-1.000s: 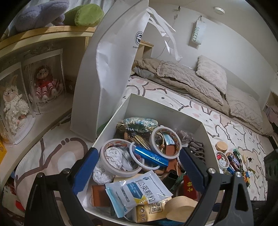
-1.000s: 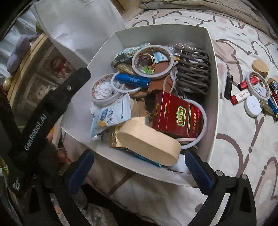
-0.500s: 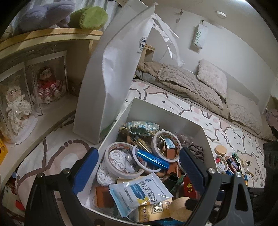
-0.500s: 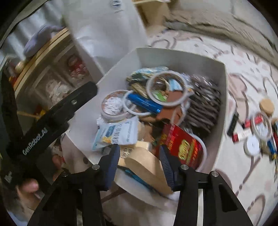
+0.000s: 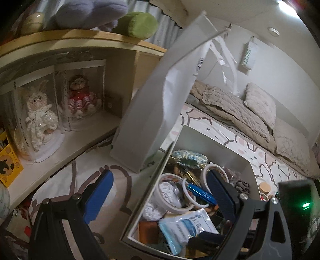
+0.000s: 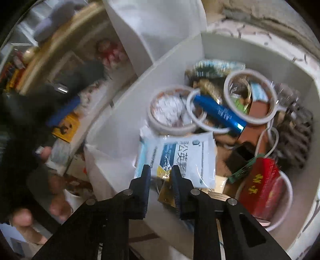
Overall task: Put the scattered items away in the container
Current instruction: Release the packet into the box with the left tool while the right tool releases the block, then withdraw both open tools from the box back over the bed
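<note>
white box (image 5: 202, 138) sits on the patterned bed cover (image 5: 60, 186), already crowded with small things, just right of a tall white paper bag (image 5: 158, 112) that stands against its far-left corner. at the far left of the left wrist view a wooden shelf (image 5: 66, 144) runs along the bed, carrying two dolls in clear cases (image 5: 58, 106), with plush toys (image 5: 104, 16) on the board above.

left tongs (image 5: 160, 197) stand spread wide with nothing between the blue pads; the left pad (image 5: 99, 196) hangs over the bed cover outside the box and the right one over the contents, so the near-left wall of the box lies between them without being touched.

inside the box, going left to right: a roll of white tape (image 6: 170, 108) with crumpled tissue in it, a thin white ring (image 6: 202, 112) with a blue tube (image 6: 219, 111) lying through it, a second larger tape ring (image 6: 250, 96), a white and blue sachet (image 6: 180, 158) in the near part, a small black block (image 6: 240, 158), a dark hair claw (image 6: 294, 136) against the right wall, and a red packet (image 6: 260, 192) at the near right.

right tongs (image 6: 160, 173) are pressed close together over the near edge of the sachet; whether the pads actually pinch it i cannot tell, as the view is blurred. a hand (image 6: 30, 220) shows at the lower left of that view.

on the bed beyond the box's right side lie more small items (image 5: 266, 190), and far right are grey pillows (image 5: 260, 104).
</note>
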The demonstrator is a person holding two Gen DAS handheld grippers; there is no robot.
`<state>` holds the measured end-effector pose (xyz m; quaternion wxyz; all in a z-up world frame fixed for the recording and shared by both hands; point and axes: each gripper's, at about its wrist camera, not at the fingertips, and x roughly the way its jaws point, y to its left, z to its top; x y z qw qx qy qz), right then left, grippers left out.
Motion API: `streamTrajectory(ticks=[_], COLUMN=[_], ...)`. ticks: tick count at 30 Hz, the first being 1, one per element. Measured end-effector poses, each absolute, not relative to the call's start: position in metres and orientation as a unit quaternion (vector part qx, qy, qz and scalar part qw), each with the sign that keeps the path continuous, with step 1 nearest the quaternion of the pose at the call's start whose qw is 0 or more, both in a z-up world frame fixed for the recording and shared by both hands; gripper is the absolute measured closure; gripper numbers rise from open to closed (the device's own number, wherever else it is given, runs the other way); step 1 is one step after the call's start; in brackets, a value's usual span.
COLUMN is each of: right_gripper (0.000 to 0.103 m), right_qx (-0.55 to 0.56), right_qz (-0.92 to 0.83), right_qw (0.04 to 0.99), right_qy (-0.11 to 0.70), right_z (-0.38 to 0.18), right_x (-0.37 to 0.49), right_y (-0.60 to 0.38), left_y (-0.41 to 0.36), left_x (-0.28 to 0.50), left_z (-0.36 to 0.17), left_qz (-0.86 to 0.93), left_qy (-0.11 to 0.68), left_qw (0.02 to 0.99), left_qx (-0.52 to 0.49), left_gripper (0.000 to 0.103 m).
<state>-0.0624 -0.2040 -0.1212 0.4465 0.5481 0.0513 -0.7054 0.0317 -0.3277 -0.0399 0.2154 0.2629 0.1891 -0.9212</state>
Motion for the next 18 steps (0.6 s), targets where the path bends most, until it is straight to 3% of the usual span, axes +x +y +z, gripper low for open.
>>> streamTrajectory(ticks=[9, 18], right_gripper=[0.083, 0.082], right_qx=[0.562, 0.525], right_qz=[-0.702, -0.728], right_qw=[0.435, 0.441], right_qy=[0.042, -0.002], right_z=[-0.128, -0.089], right_x=[-0.075, -0.067], right_y=[-0.221, -0.162], left_y=[-0.33, -0.334], left_x=[0.029, 0.03], left_z=[-0.043, -0.044], left_qz=[-0.921, -0.92], left_qy=[0.186, 0.191], left_qw=[0.217, 0.218], left_qx=[0.266, 0.263], left_gripper=[0.008, 0.008])
